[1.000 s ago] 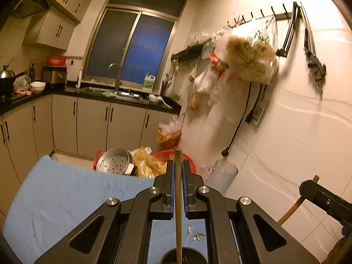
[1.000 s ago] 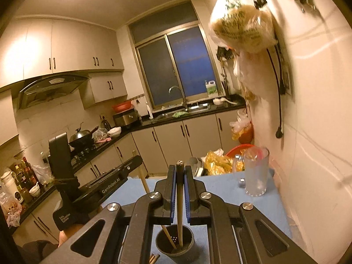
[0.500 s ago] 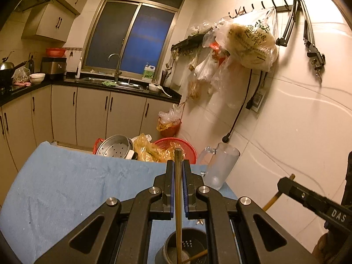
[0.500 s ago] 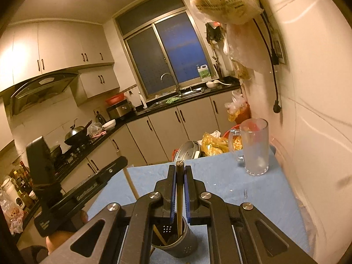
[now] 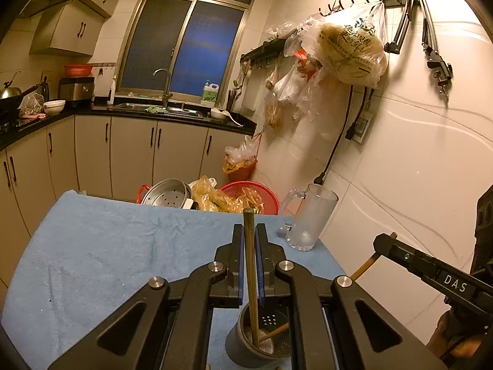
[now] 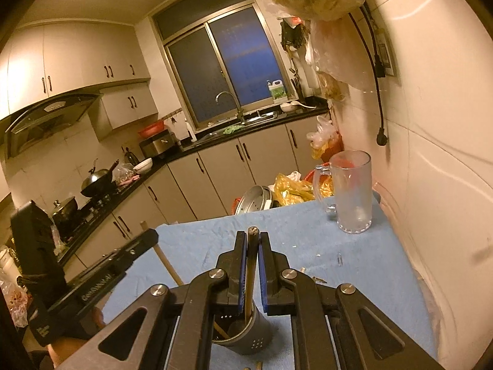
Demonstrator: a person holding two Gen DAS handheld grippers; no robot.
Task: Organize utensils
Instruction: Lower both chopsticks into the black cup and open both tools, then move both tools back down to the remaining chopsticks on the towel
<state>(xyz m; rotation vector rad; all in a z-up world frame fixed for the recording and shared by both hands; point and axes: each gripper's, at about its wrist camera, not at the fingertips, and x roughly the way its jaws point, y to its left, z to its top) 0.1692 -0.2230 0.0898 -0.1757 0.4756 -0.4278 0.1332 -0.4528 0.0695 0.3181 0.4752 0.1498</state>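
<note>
Left claw (image 5: 249, 265) pinching chopstick (image 5: 250, 274) mid-shaft, tip down in holder (image 5: 246, 343) on table (image 5: 101, 246). Right claw (image 6: 252, 269) likewise pinching second chopstick (image 6: 250, 277) over same holder. Sticks light, stiff, probably slick; grip mid-shaft. Holder could tip.

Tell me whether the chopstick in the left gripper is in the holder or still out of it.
In. The chopstick clamped in the left gripper has its lower end inside the dark perforated holder, beside the other chopstick leaning in it.
</note>
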